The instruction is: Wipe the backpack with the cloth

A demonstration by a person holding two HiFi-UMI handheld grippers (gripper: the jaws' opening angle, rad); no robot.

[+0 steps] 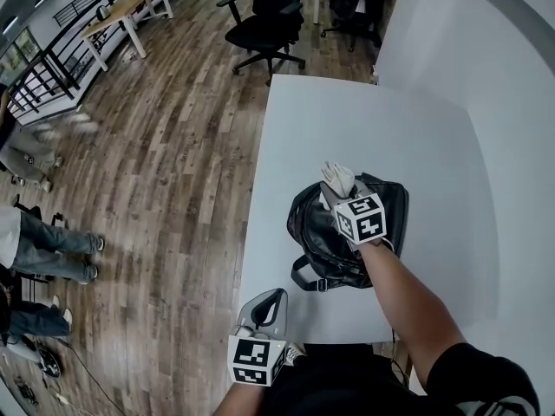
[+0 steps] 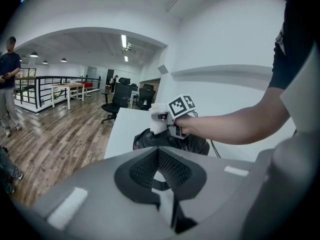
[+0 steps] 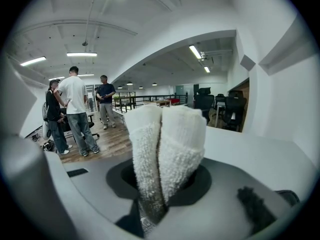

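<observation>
A black backpack (image 1: 334,243) lies on the white table (image 1: 347,128), towards its near edge. My right gripper (image 1: 336,194) is over the backpack's far end, shut on a folded white cloth (image 1: 338,178). In the right gripper view the cloth (image 3: 165,144) stands up out of the shut gripper (image 3: 162,181) and hides what lies below. The left gripper view shows the backpack (image 2: 150,139) with the cloth (image 2: 159,118) held just above it. My left gripper (image 1: 269,303) hangs at the table's near left corner, apart from the backpack, shut (image 2: 159,158) with nothing in it.
A white wall (image 1: 486,50) runs along the table's right side. Wooden floor (image 1: 173,163) lies to the left. Black office chairs (image 1: 269,24) stand past the far end. Seated people's legs (image 1: 43,250) show at the left, and several people (image 3: 75,109) stand further off.
</observation>
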